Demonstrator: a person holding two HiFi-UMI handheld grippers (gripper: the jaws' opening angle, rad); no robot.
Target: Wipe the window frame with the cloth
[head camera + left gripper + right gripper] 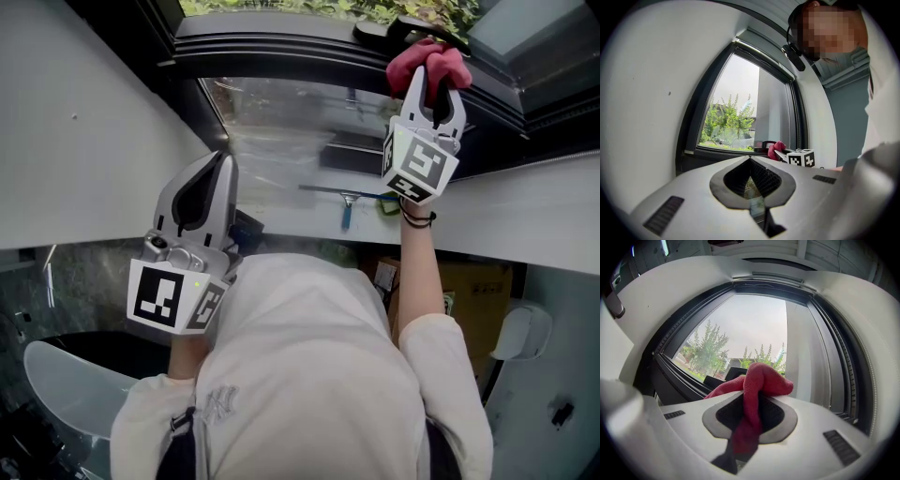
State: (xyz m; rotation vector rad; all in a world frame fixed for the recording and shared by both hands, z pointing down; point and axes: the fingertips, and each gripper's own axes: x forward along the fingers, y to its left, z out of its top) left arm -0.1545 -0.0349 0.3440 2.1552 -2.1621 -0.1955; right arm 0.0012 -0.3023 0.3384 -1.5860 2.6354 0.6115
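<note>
Cloth pinched in right gripper, at window frame

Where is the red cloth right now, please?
Upper right in the head view: the cloth is clamped in the right gripper, at the dark window frame.

Cloth — deep red; window frame dark grey; left tool and right tool white — black-and-white square markers.
</note>
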